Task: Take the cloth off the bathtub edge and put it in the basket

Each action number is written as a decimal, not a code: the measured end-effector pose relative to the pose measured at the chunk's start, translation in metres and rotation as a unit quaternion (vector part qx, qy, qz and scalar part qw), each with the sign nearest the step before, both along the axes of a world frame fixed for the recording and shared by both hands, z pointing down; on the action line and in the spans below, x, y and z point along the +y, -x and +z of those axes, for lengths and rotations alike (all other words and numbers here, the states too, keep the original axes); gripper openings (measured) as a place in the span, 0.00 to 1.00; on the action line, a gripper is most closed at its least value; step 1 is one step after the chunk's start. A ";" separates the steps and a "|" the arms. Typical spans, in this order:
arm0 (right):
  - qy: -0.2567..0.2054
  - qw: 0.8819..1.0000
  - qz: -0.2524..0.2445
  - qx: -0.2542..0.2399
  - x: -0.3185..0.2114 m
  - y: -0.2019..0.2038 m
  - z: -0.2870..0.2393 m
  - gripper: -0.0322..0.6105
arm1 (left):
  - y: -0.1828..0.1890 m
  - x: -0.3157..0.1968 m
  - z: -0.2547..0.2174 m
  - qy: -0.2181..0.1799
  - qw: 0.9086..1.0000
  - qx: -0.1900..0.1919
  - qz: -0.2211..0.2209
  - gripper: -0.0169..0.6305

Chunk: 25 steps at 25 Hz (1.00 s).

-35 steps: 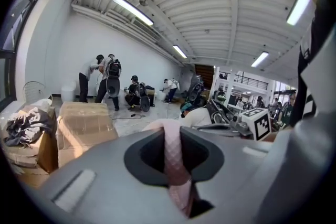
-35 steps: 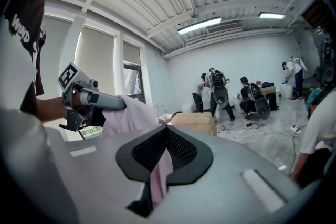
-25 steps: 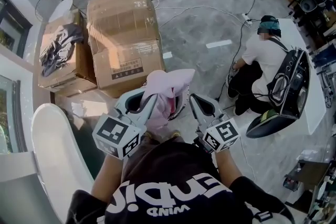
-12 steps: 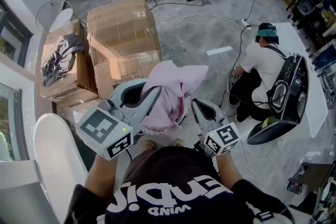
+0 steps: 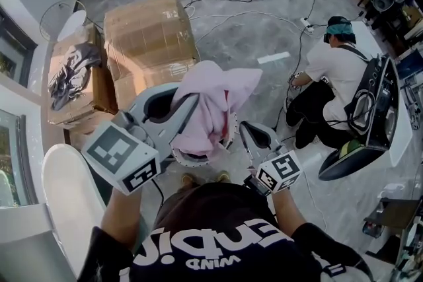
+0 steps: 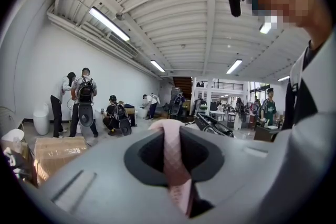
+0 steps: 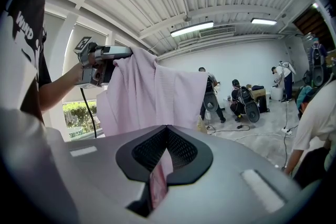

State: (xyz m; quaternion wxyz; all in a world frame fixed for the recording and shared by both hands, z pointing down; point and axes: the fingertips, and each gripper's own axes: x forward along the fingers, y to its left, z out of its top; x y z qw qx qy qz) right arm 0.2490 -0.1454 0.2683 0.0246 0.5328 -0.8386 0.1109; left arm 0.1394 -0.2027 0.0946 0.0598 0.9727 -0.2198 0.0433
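**A:** Where's the cloth [image 5: 215, 102] now?

**B:** Off the bathtub [image 5: 66, 198] and up in the air. The left gripper [image 5: 190, 104] has its jaws clamped on a pinched fold, and the rest hangs in a pink drape over the basket [image 5: 197, 160] on the floor.

**A:** And the right gripper [image 5: 246, 129]?

**B:** Its jaws are together on a thin pink sliver. That's probably a lower corner of the same cloth, though its own view shows too little to be sure.

**A:** So how do I do the drop well?

**B:** Bring both grippers down over the middle of the basket's mouth, so the hanging bulk goes inside the rim first. Don't let go until then. If you release from high up, a loose corner could end up draped over the edge.

**A:** Anything I can't see?

**B:** Quite a bit. The cloth covers most of the basket, so only part of its pale rim shows below the drape, and you can't tell its depth or what's in it. The bathtub is cut off at the frame's left, and the person's body hides the floor below the grippers.
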 end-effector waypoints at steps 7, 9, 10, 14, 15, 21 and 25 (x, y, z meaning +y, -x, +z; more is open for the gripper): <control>0.010 1.000 0.008 -0.003 0.003 0.000 0.000 0.06 | -0.007 -0.005 0.030 0.022 1.000 -0.021 0.003 0.07; 0.016 1.000 0.010 -0.007 0.004 -0.001 0.006 0.06 | -0.009 -0.005 0.044 0.033 0.999 -0.026 0.005 0.07; 0.019 1.000 0.011 -0.008 0.004 -0.001 0.008 0.06 | -0.010 -0.005 0.052 0.037 0.999 -0.029 0.006 0.07; 0.031 0.999 0.015 -0.014 0.000 -0.001 0.019 0.06 | -0.011 -0.007 0.091 0.063 0.997 -0.045 0.011 0.07; 0.036 0.999 0.015 -0.014 -0.001 0.000 0.022 0.06 | -0.010 -0.006 0.103 0.075 0.996 -0.048 0.013 0.07; 0.064 0.998 0.011 -0.020 -0.008 -0.001 0.057 0.06 | -0.013 -0.004 0.181 0.118 0.991 -0.064 0.015 0.07; 0.081 0.996 0.022 -0.023 -0.016 -0.008 0.091 0.06 | -0.016 -0.002 0.231 0.119 0.990 -0.074 0.010 0.07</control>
